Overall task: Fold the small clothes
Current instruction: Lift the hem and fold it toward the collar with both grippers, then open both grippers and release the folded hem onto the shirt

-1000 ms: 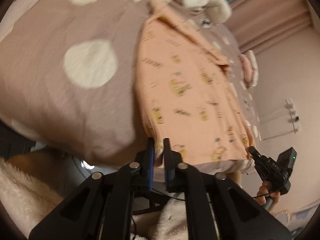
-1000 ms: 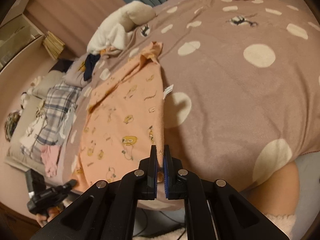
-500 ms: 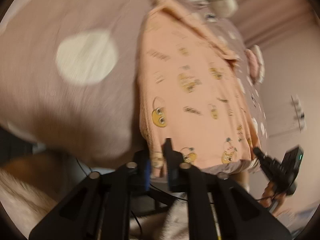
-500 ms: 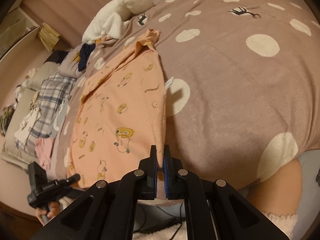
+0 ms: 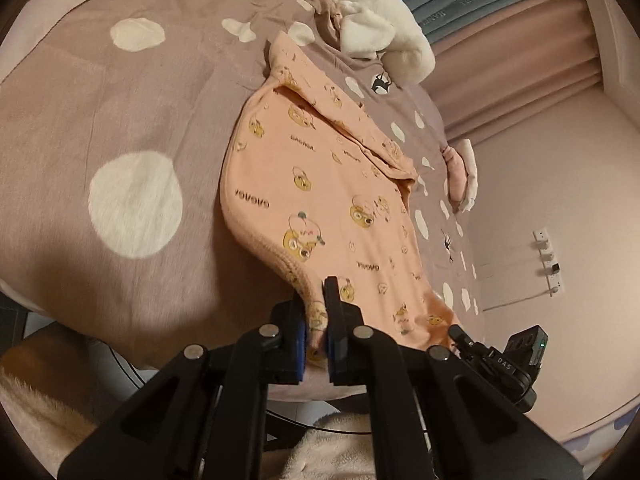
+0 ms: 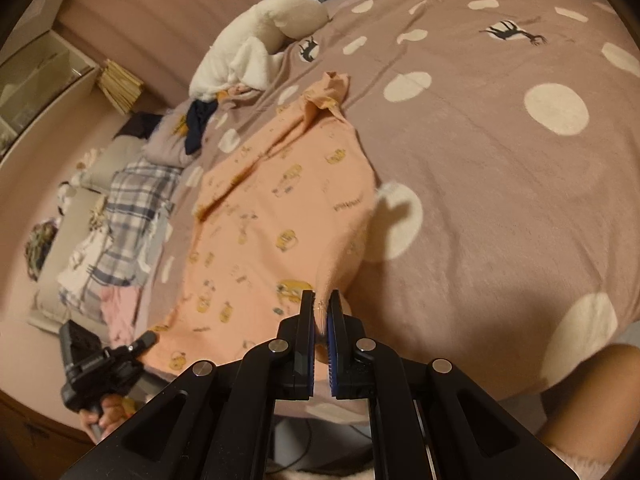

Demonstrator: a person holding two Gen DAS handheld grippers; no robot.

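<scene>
A small peach garment (image 5: 320, 184) printed with yellow cartoon figures lies spread on a taupe bedspread with cream dots (image 5: 120, 128); it also shows in the right wrist view (image 6: 280, 216). My left gripper (image 5: 316, 312) is shut on its near hem corner and lifts that edge off the bed. My right gripper (image 6: 320, 312) is shut on the other near hem corner, also raised. Each view shows the other gripper at its lower edge: the right gripper in the left wrist view (image 5: 500, 364), the left gripper in the right wrist view (image 6: 104, 364).
A white fluffy pile (image 5: 376, 28) and dark clothes (image 6: 200, 124) lie at the far end of the bed. Plaid and pink clothes (image 6: 120, 220) lie at the left. A folded pink item (image 5: 464, 172) sits at the right. The bed's front edge is just below the grippers.
Both grippers have lifted the hem corners and carried them forward over the bed. The near edge of the garment now rises off the bedspread.
</scene>
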